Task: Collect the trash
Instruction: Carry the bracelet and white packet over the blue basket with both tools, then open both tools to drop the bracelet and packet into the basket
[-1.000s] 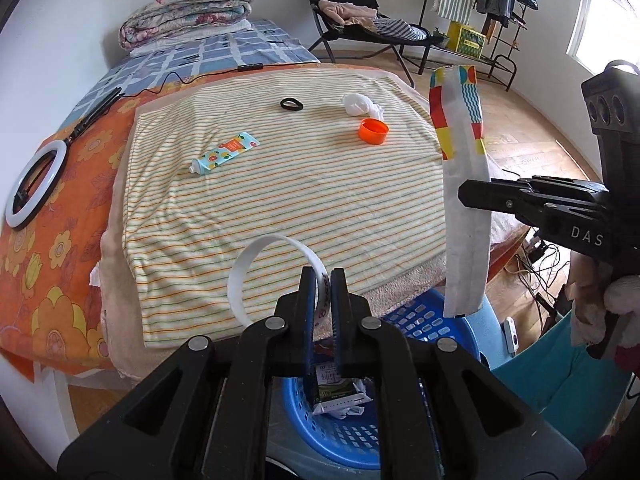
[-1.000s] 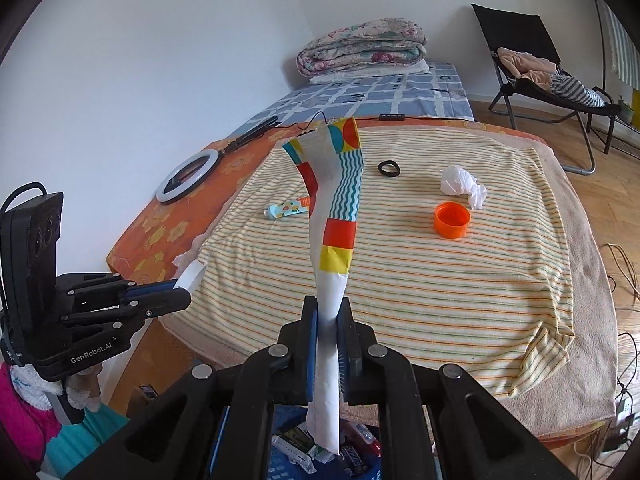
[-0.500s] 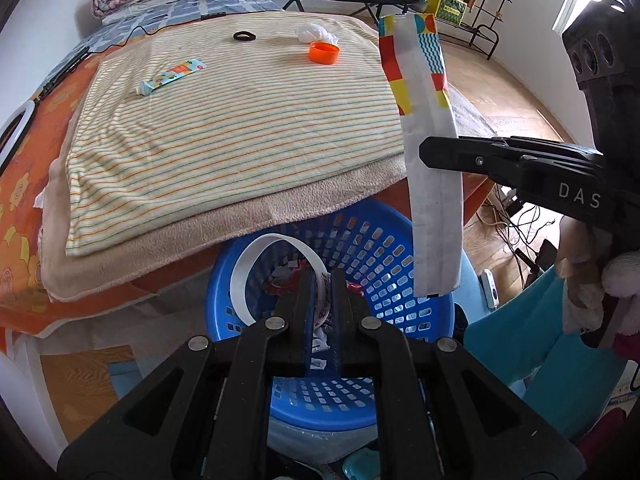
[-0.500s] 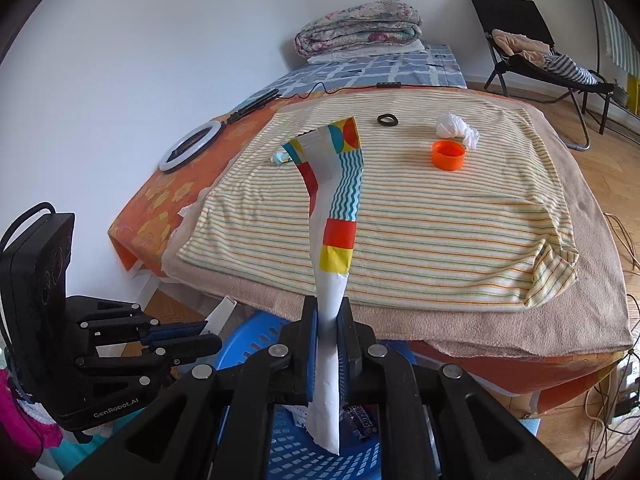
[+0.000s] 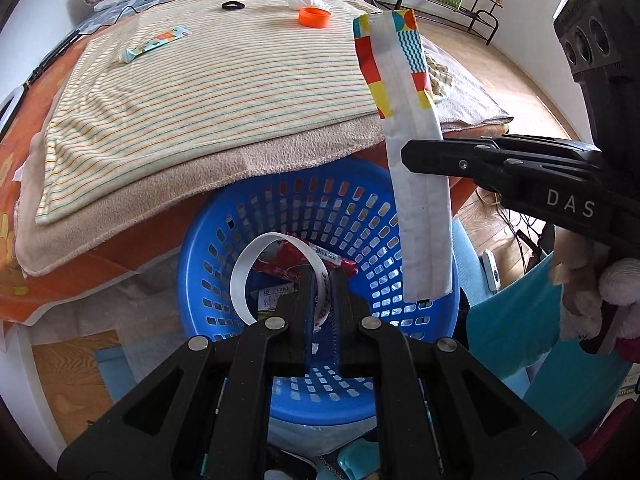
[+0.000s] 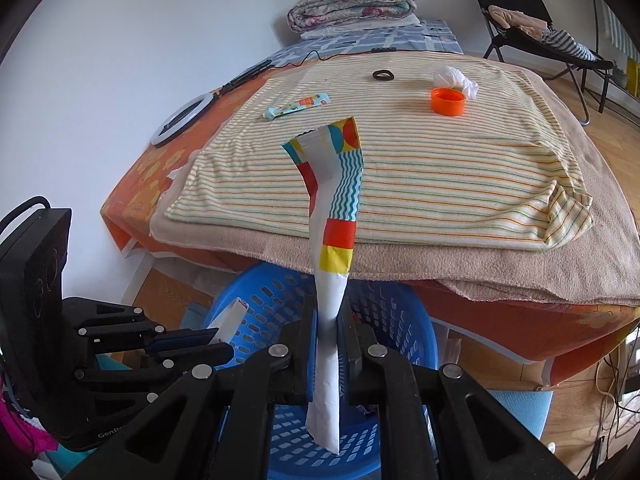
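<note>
A blue slotted basket (image 5: 188,264) (image 6: 404,320) stands on the floor against the bed's near edge, with a red wrapper (image 5: 288,266) and other packets inside. My left gripper (image 5: 322,280) (image 6: 220,344) hangs over its mouth, shut on a curled white paper strip (image 5: 240,280) (image 6: 232,320). My right gripper (image 6: 330,312) (image 5: 412,156) is beside it, shut on a long white wrapper with coloured blocks (image 6: 336,200) (image 5: 400,80); the wrapper's lower end dangles above the basket. On the striped sheet lie an orange cap (image 6: 448,101), a crumpled white tissue (image 6: 456,78), a black hair tie (image 6: 383,75) and a small tube (image 6: 298,105).
The bed's beige blanket edge (image 6: 440,264) overhangs the basket's far side. A ring light (image 6: 180,120) and a folded quilt (image 6: 352,0) lie further back. A folding chair (image 6: 540,28) stands on the wood floor; cables trail at the right.
Both grippers have come down and back from above the sheet to over the basket, each keeping its piece of trash. The basket now fills the lower view.
</note>
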Demonstrator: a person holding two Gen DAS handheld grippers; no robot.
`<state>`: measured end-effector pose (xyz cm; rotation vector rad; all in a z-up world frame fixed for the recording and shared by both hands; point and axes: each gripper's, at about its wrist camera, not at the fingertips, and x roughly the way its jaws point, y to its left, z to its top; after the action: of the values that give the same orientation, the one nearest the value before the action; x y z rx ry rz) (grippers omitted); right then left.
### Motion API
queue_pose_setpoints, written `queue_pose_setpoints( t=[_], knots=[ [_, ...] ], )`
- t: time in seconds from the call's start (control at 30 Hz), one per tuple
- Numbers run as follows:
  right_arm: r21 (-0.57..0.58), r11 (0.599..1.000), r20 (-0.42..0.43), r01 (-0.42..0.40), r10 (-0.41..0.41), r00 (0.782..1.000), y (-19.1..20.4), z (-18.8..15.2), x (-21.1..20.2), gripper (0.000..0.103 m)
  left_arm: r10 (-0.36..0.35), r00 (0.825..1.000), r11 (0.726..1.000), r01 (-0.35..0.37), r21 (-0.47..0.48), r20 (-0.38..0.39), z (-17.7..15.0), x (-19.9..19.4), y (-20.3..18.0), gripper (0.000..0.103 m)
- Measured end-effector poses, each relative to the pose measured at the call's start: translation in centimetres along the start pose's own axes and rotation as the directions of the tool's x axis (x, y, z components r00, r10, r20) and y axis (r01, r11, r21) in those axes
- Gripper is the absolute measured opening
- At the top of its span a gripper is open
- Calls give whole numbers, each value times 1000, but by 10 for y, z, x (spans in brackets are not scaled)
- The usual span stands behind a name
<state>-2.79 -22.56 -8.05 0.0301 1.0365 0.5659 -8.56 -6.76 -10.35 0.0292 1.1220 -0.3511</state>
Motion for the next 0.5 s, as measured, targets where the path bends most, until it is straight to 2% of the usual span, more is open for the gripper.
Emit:
queue_pose_setpoints(
  t=[0.5],
  knots=[
    [17,1000,-60,-4,5,998,-4,-8,18,9,4,999,1000,-4,4,-40,-4,12,-1,6]
  ],
)
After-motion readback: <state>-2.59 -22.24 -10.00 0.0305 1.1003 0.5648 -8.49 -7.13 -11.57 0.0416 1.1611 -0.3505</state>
